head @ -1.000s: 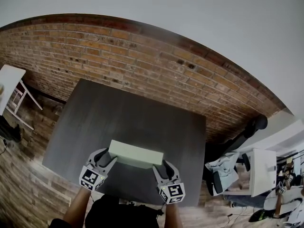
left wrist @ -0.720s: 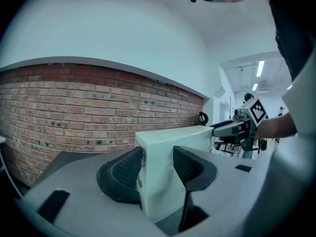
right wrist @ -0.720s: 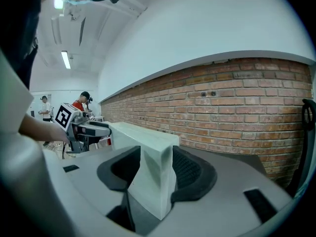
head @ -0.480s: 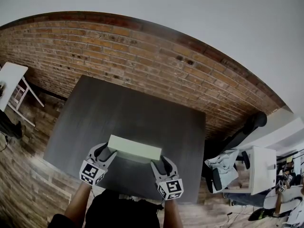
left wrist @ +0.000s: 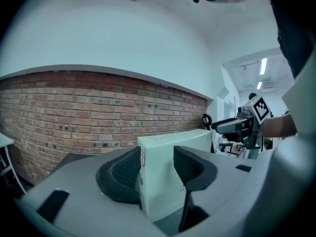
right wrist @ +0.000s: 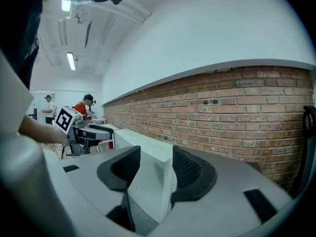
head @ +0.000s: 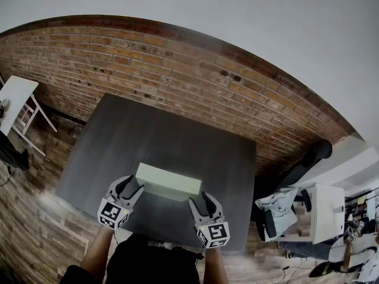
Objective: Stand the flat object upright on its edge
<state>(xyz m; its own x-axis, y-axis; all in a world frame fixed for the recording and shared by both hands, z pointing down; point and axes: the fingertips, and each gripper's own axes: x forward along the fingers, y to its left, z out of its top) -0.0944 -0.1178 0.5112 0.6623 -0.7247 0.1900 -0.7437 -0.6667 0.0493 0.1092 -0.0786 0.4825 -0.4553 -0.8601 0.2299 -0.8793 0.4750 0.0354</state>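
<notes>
Box [head: 168, 181] on edge, long axis L-R | L gripper [head: 130, 187] clamps L end | R gripper [head: 199, 200] clamps R end

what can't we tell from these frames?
- Whether the box touches the table: the head view looks down, so the box hides its own underside; in the gripper views the bodies of the left tool and right tool cover it.
- Label on the box's end: left gripper view, too small to read.
- Table's near edge, middle: head view, behind the person.
</notes>
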